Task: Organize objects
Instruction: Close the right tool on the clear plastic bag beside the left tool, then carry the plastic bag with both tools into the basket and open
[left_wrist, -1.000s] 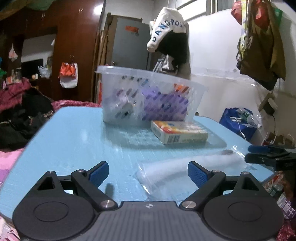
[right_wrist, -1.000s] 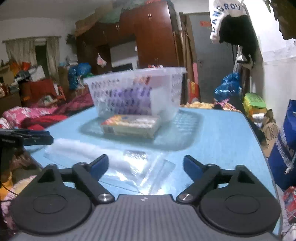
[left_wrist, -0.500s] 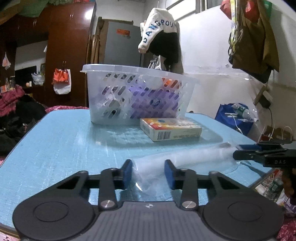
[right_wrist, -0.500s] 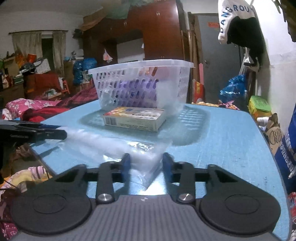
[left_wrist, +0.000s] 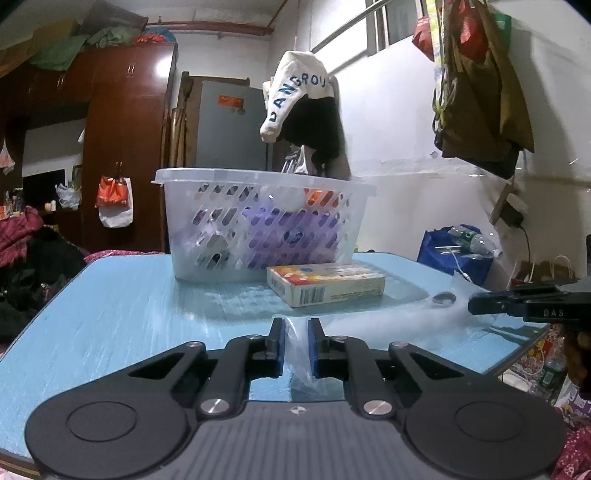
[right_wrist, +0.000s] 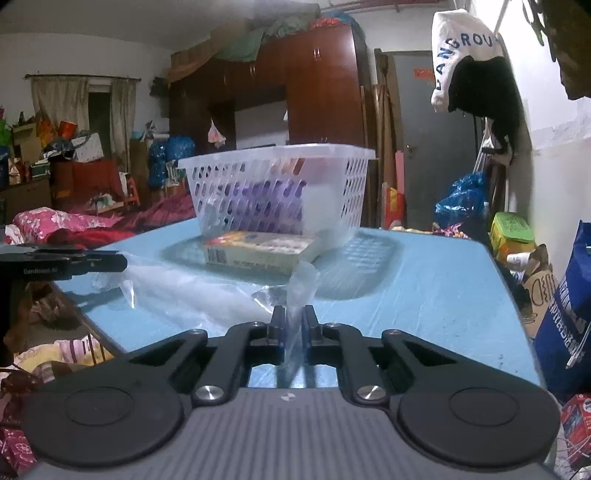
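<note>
Left tongs (left_wrist: 295, 326) pinched on one end of the clear plastic bag (left_wrist: 369, 325). Right tongs (right_wrist: 293, 314) have just been closing, film of the same bag (right_wrist: 184, 284) clamped between the pads, corner sticking up above them. Bag holds something white, lies along the near edge of the blue table (left_wrist: 122, 295), stretched between both tongs. Just beyond it, a flat printed carton (left_wrist: 327, 284) lies on the table, touching or nearly touching the white slotted basket (left_wrist: 258, 229) behind. Basket holds purple packaging and other items, hard to make out. Right tongs (left_wrist: 524, 304) show at the left view's right edge.
</note>
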